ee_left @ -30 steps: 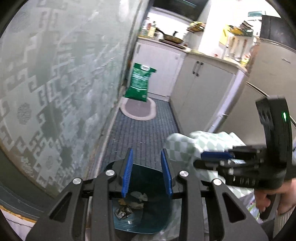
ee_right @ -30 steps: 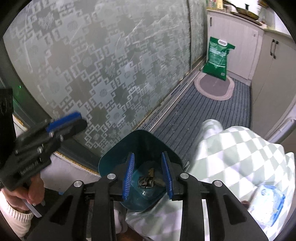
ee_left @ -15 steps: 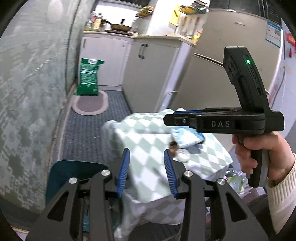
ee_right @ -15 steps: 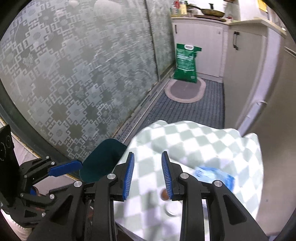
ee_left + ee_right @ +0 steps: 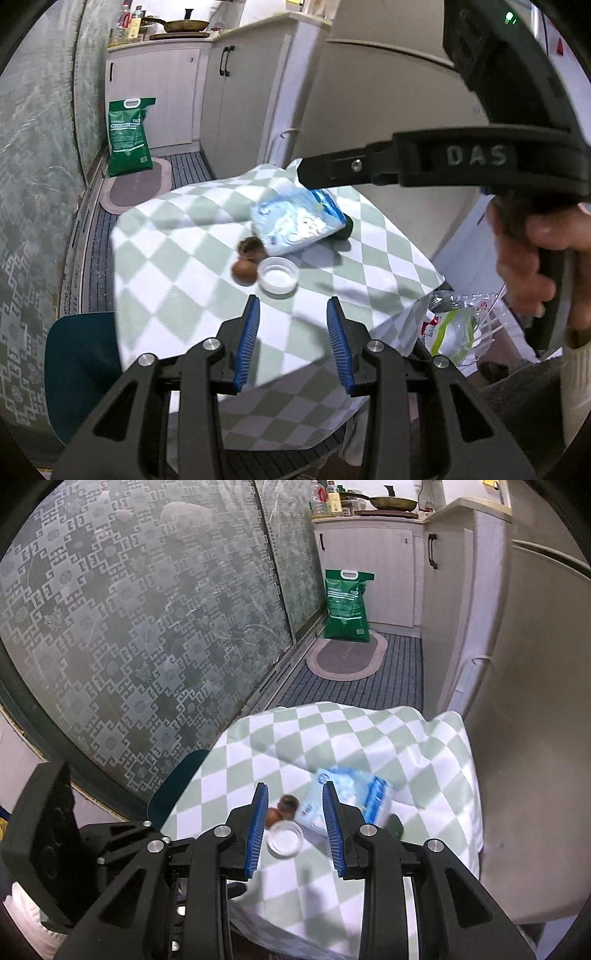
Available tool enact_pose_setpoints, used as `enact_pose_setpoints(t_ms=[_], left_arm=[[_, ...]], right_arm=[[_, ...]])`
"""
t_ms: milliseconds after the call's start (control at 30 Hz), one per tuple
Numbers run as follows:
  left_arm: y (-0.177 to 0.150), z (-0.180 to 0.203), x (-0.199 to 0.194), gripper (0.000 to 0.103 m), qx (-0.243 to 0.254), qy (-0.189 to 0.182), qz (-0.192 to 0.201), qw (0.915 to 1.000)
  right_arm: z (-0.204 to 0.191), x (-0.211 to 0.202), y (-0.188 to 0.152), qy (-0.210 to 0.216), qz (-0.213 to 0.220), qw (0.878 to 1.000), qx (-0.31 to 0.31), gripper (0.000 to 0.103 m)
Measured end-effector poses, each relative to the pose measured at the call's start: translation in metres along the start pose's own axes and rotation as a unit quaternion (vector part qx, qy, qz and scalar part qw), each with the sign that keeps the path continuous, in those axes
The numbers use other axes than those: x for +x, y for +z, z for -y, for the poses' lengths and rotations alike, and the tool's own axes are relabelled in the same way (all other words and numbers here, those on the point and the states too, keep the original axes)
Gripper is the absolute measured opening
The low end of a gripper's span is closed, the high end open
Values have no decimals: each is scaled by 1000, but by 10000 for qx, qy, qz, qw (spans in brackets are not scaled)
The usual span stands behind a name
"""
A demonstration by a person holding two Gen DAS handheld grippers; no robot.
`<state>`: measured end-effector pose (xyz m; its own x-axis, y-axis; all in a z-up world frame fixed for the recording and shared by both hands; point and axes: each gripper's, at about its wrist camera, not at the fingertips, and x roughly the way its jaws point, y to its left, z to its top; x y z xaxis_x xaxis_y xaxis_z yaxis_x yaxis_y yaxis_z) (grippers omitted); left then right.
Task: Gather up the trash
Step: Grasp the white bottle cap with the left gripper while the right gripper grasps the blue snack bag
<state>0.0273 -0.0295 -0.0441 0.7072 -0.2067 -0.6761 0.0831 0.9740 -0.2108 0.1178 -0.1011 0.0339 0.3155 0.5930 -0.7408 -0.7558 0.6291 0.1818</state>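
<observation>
right gripper (image 5: 293, 829) open-jawed, round white plastic lid (image 5: 285, 841)

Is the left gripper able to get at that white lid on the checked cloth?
Probably yes. The left gripper is open and empty, and the lid lies just ahead of its fingertips with only bare cloth between. A brown nut sits close beside the lid.
</observation>
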Motion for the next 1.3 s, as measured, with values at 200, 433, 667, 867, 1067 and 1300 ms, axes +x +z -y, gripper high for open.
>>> enact_pose_setpoints(t_ms=[200,433,667,867,1067,1300], left_arm=[[3,1,22,39,-42,338,-146,9993],[8,0,38,39,-85,385,-174,9991],[16,-2,47,39,-57,485,-199,9986],[22,0,55,39,24,510,-230,9984],[24,1,56,32,109,478,-226,9985],[27,-2,25,32,-15,252,53,9997]], right_arm=[[16,-7,-5,-83,18,9999,112,31],[33,-15,-6,-119,91,9996,234,31],[46,-14,-4,-132,77,9994,322,31],[55,-6,0,-91,18,9991,410,31],[60,21,0,123,-425,9976,536,31],[59,32,-1,-74,-505,9973,531,31]])
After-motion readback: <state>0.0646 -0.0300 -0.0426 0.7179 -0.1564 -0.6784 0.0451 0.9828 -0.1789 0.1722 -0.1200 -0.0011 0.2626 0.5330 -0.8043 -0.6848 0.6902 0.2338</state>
